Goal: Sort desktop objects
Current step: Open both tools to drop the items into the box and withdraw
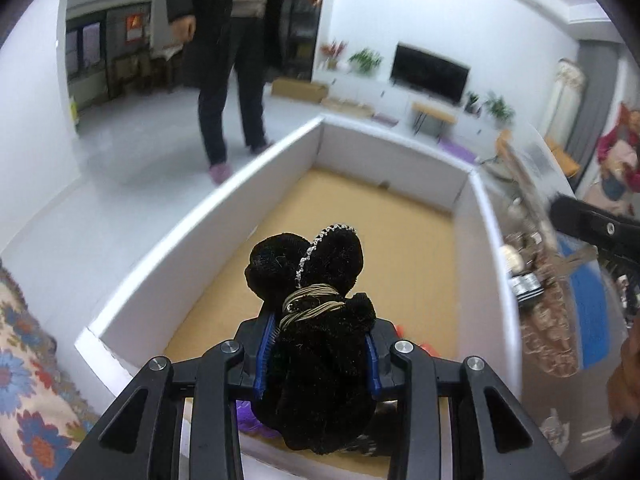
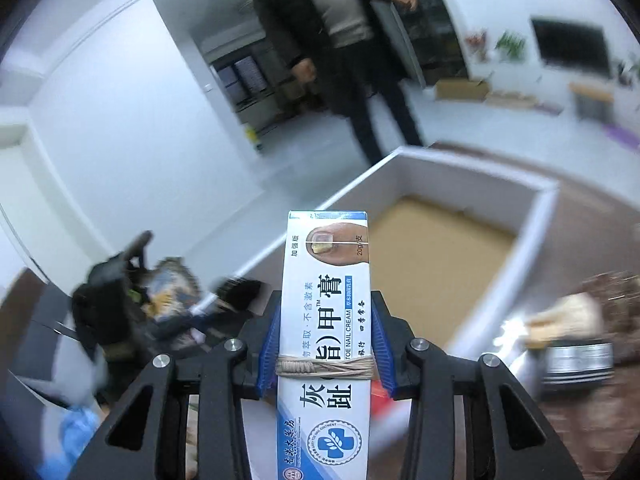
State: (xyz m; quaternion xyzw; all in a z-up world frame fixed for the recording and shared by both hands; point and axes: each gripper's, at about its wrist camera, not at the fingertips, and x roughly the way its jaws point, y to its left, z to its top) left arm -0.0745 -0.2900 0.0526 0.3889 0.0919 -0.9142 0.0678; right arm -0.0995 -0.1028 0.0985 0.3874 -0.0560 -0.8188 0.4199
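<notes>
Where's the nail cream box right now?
The nail cream box is clamped between the right gripper fingers, centre of the right wrist view, standing on end in front of the white-walled box with the cardboard floor.

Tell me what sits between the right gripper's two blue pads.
A white nail cream box with a rubber band around it stands upright between the right gripper's pads, as the right wrist view shows.

both wrist views angled down, close over the white box [image 1: 400, 152] [image 2: 460, 168], shared, room beyond
</notes>
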